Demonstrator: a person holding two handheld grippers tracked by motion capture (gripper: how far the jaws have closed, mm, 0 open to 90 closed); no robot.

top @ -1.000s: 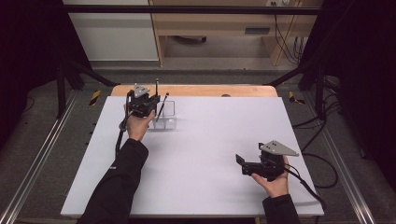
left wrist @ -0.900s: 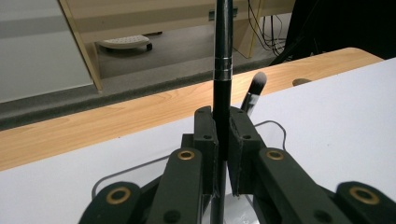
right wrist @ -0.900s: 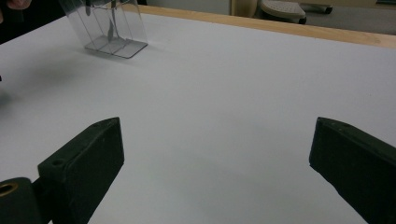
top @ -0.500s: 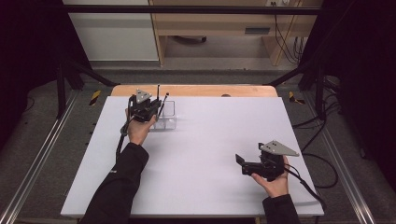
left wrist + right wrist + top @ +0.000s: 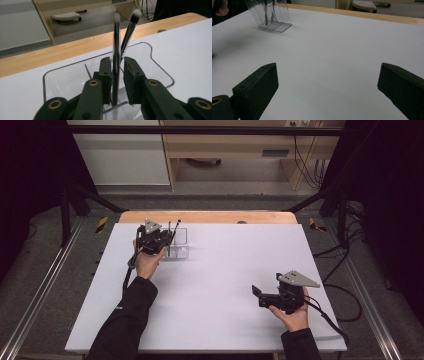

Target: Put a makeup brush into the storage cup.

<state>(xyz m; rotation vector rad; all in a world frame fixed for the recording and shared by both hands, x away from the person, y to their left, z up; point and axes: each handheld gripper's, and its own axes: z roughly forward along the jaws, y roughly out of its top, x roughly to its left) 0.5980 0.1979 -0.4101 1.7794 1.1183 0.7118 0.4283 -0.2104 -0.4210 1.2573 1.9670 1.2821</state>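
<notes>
Brush point(image 5: 115, 62) in clear holder point(image 5: 179, 243) near table's point(image 5: 225, 320) far-left edge

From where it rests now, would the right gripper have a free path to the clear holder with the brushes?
Probably yes. Bare white table lies between the right gripper and the clear holder, though it sits far off, and the left gripper already crowds its brushes.

table point(image 5: 215, 285): white top, pale wood strip along the far edge
holder point(image 5: 179, 243): clear, colourless
brushes point(image 5: 130, 30): black handles, silver ferrule, bristles dark with pale tips
left gripper point(image 5: 117, 82): black fingers point(image 5: 132, 80), brass rivets
right gripper point(image 5: 260, 295): black, grey plate on top
sleeves point(image 5: 127, 320): black
floor point(image 5: 50, 285): grey
</notes>
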